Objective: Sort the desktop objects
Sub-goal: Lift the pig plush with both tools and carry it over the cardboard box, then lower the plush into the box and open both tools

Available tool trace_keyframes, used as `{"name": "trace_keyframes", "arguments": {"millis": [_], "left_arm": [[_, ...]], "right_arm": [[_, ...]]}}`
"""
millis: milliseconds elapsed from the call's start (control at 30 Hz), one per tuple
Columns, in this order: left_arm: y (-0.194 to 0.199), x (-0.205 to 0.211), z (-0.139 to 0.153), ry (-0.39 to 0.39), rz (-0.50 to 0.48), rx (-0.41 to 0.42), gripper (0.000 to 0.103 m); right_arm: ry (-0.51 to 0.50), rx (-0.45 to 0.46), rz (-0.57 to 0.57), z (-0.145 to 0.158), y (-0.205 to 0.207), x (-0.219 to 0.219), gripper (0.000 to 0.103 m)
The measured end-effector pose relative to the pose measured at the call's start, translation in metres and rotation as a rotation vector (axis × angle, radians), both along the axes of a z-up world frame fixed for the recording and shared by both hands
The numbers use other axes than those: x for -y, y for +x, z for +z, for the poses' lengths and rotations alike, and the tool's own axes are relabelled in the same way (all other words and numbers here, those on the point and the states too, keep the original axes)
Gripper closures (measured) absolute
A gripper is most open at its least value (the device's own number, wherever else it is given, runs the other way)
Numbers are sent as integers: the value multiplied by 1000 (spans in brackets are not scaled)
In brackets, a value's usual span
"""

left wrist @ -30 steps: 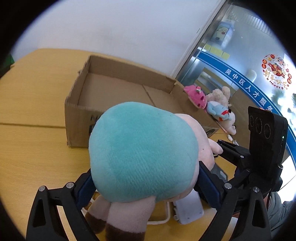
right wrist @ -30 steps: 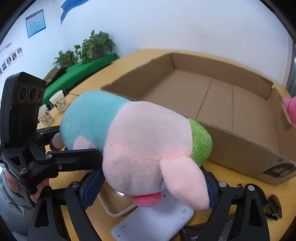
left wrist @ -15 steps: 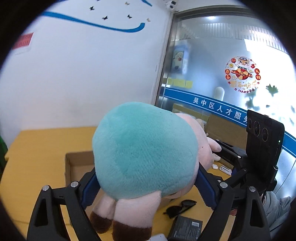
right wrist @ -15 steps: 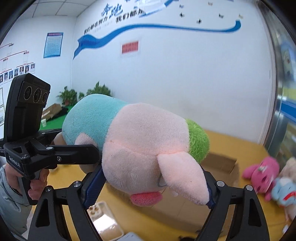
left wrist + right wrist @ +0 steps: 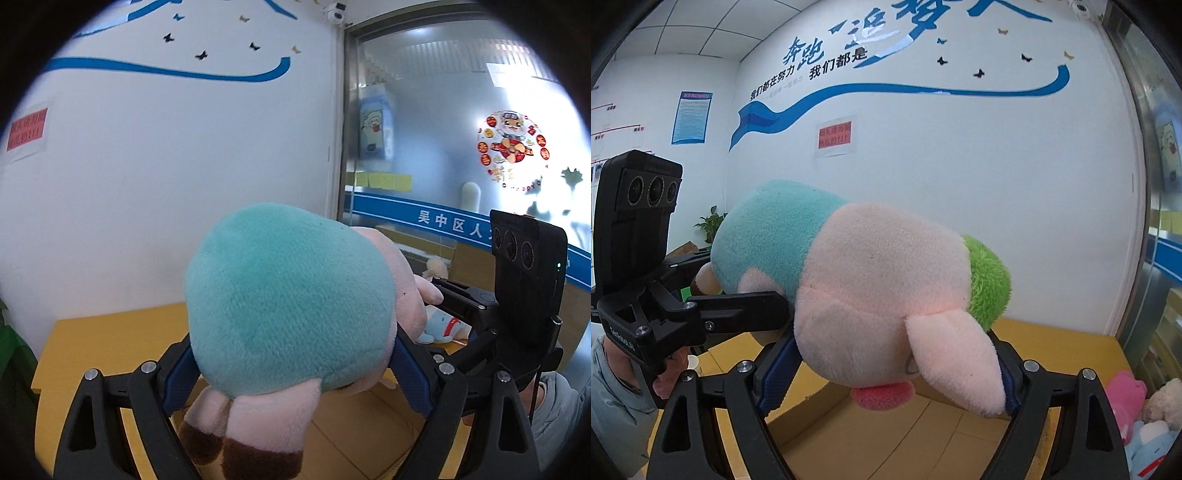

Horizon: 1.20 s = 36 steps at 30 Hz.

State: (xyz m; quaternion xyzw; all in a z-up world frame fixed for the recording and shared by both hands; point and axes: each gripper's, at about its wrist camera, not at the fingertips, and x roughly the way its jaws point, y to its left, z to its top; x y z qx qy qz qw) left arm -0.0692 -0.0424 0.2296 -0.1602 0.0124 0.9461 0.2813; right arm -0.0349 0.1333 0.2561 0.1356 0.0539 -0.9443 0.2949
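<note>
Nearest to us, both pairs of tongs are clamped on the same plush pig (image 5: 288, 302). Our left tongs (image 5: 295, 365) squeeze its teal rear end, blue pads pressing either flank just above the brown-tipped legs (image 5: 240, 439). Our right tongs (image 5: 894, 365) pinch its pink head, pads set at the cheeks behind the floppy ear (image 5: 956, 362) and the red tongue (image 5: 882, 397). Both stand wide because the toy is bulky, yet the plush bulges around the pads, so we read each as a firm hold, not an open gap.

The pig hangs in the air between our two hands, clear of everything below. Its long axis runs from one pair of tongs to the other, roughly level, rear toward the left hand and head toward the right, so neither hand is nearer; each carries one end.

Below the pig lies the open cardboard box (image 5: 923, 435), its brown floor showing under the belly in both views. We judge the coming move to be a straight lowering into that box, keeping the pig's length along the box.

Beyond the box, the yellow surface (image 5: 107, 332) stretches away, with other soft toys (image 5: 1126, 402) lying past the pig's head. Farthest off stands the white wall (image 5: 960, 166).
</note>
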Motion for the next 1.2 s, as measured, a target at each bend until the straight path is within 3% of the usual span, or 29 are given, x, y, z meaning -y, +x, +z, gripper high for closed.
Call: {"name": "trace_keyframes", "arguments": {"millis": [133, 333, 500, 667, 767, 967, 1033, 1100, 1200], "left_arm": [[-62, 18, -40, 33, 29, 123, 12], [-153, 35, -133, 87, 32, 385, 13], [-184, 15, -195, 21, 75, 582, 12], [-200, 15, -229, -45, 190, 758, 10], [-196, 16, -225, -93, 233, 760, 10], [-167, 53, -192, -23, 282, 703, 9], [-153, 66, -178, -14, 285, 670, 9], [-135, 78, -165, -31, 309, 638, 9], [-110, 91, -150, -53, 332, 592, 9]], "right_arm": [[37, 99, 24, -34, -74, 27, 17], [87, 301, 17, -118, -175, 60, 17], [87, 524, 20, -209, -235, 65, 18], [88, 673, 11, -267, -261, 71, 18], [117, 710, 18, -287, -256, 86, 21], [145, 687, -24, -270, -250, 105, 22], [140, 737, -42, -275, -255, 108, 20], [146, 786, -58, -285, -256, 109, 11], [147, 794, -90, -284, -241, 104, 11]]}}
